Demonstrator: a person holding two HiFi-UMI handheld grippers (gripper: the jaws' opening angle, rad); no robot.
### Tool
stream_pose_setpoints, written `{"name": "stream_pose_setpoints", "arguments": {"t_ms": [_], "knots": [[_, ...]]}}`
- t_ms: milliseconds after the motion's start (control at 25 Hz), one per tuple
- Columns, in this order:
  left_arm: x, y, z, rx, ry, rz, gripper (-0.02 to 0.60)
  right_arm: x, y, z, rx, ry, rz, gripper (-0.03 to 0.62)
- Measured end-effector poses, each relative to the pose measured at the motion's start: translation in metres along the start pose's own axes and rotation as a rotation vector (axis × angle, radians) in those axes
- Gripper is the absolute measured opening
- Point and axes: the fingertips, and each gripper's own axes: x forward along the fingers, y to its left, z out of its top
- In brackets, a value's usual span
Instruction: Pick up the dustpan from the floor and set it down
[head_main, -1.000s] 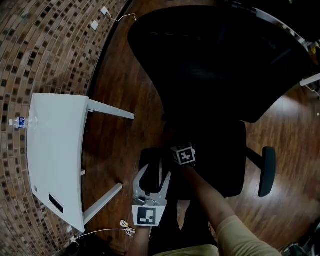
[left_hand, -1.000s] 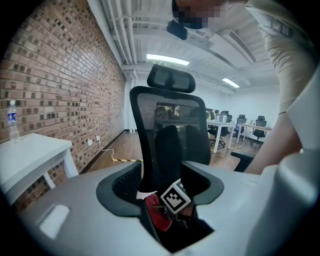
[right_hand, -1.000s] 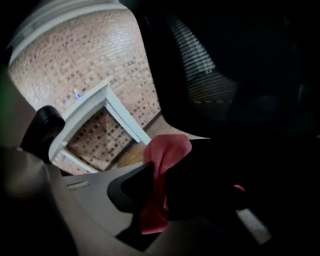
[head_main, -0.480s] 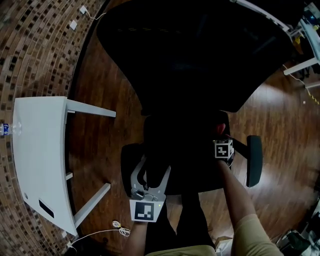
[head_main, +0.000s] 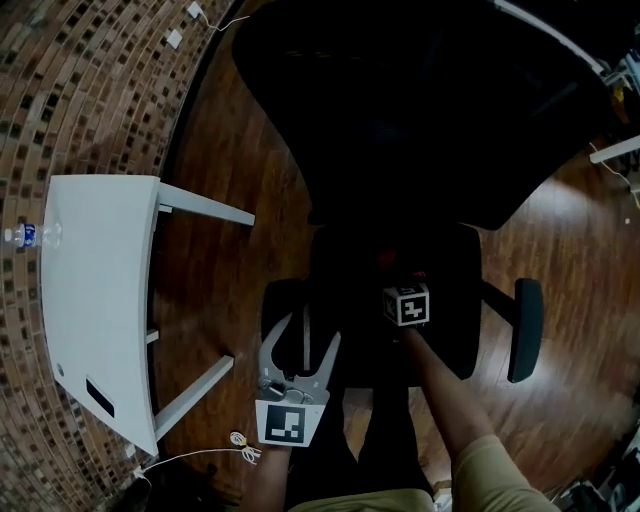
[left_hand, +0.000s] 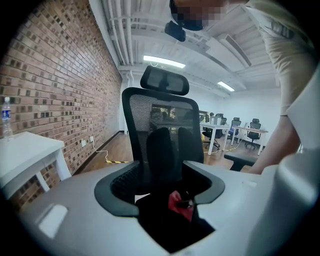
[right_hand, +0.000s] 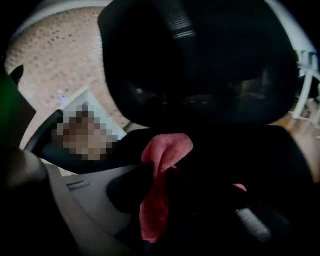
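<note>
Jaws of the right gripper (right_hand: 159, 194) are closed on a red cloth (right_hand: 164, 147), which stands up in a fold above them and hangs down between the dark pads. This gripper is over the seat (head_main: 455, 330) of a black office chair (head_main: 420, 120), with its marker cube (head_main: 406, 305) facing up. The left gripper (head_main: 313, 332) is near it at the seat's left edge, jaws spread wide and holding nothing. Through the gap, its own view shows the seat, the cloth and the mesh backrest (with a headrest (left_hand: 164, 80) on top). Under the chair is a wooden floor (head_main: 235, 270). A white table (head_main: 100, 290) stands to the left beside a brick wall (head_main: 60, 90), with a water bottle (head_main: 24, 236) at its wall-side edge. The dustpan cannot be made out in any view.
</note>
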Motion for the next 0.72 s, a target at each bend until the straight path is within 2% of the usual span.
{"name": "stream_pose_setpoints", "arguments": {"t_ms": [80, 160, 240, 320, 400, 520, 640, 720], "knots": [[-0.004, 0.006, 0.002, 0.021, 0.008, 0.011, 0.242, 0.026, 0.073, 0.01, -0.069, -0.01, 0.17, 0.081], [-0.009, 0.011, 0.0, 0.031, 0.016, 0.028, 0.242, 0.044, 0.127, 0.009, -0.137, -0.009, 0.272, 0.081], [-0.012, 0.015, -0.006, 0.034, 0.037, 0.046, 0.242, 0.057, 0.154, 0.004, -0.131, -0.008, 0.318, 0.081], [-0.012, 0.016, -0.014, 0.028, 0.051, 0.058, 0.241, 0.059, 0.151, -0.001, -0.086, -0.003, 0.313, 0.081], [-0.008, 0.012, -0.019, 0.023, 0.051, 0.062, 0.242, 0.052, 0.115, -0.013, -0.128, 0.04, 0.224, 0.081], [-0.004, 0.003, -0.022, -0.001, 0.047, 0.077, 0.242, 0.02, 0.016, -0.036, -0.256, 0.145, -0.024, 0.081], [-0.003, -0.009, -0.018, -0.01, 0.042, 0.066, 0.242, -0.039, -0.091, -0.045, -0.251, 0.191, -0.271, 0.081], [-0.001, -0.013, -0.014, -0.004, 0.034, 0.051, 0.242, -0.072, -0.143, -0.044, -0.252, 0.192, -0.389, 0.081]]}}
